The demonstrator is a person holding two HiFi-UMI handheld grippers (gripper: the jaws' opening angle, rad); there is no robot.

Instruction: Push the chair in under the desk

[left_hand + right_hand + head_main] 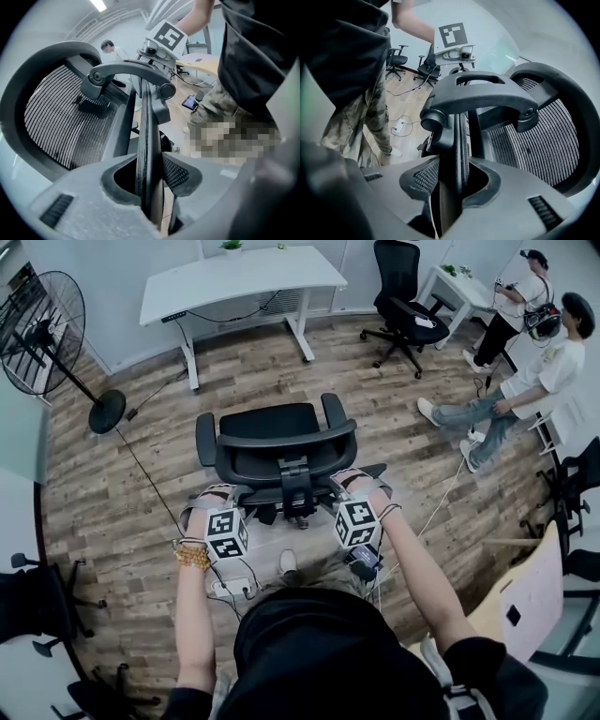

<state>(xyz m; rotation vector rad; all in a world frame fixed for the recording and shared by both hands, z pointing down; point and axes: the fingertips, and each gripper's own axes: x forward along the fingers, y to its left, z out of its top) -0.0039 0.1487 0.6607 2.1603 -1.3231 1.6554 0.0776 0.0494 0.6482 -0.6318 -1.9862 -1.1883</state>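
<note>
Two grippers: the left gripper (214,497) and the right gripper (360,481) both sit on the back of the chair (277,442), one at each side of the backrest, near the person's body.
Left gripper fingers: clenched on the backrest rim. In the left gripper view the dark rim runs edge-on straight through the left gripper (150,174), and the ribbed pad (177,172) lies against its right face while the other finger touches its left face.
Right gripper fingers: clenched likewise. In the right gripper view the rim stands upright in the middle of the right gripper (452,182), with the ribbed pad (424,178) pressed on its left face and the smooth finger close on its right.
Chair mesh: spreads to the left of the rim in the left gripper view (56,117) and to the right of it in the right gripper view (543,145).
Curved bar: a grey bar (126,71) arches across the back of the backrest, beyond the fingers.
Chair place: on the wooden floor (122,484) in the middle of the room, its seat turned away from the person and toward the desk.
Desk: white (239,277), at the far wall, well apart from the chair, with bare floor between them.
Surroundings: a standing fan (42,334) at the far left, a second black chair (403,296) at the far right, two people (534,381) seated at the right, a power strip (234,589) on the floor by the person's feet.
</note>
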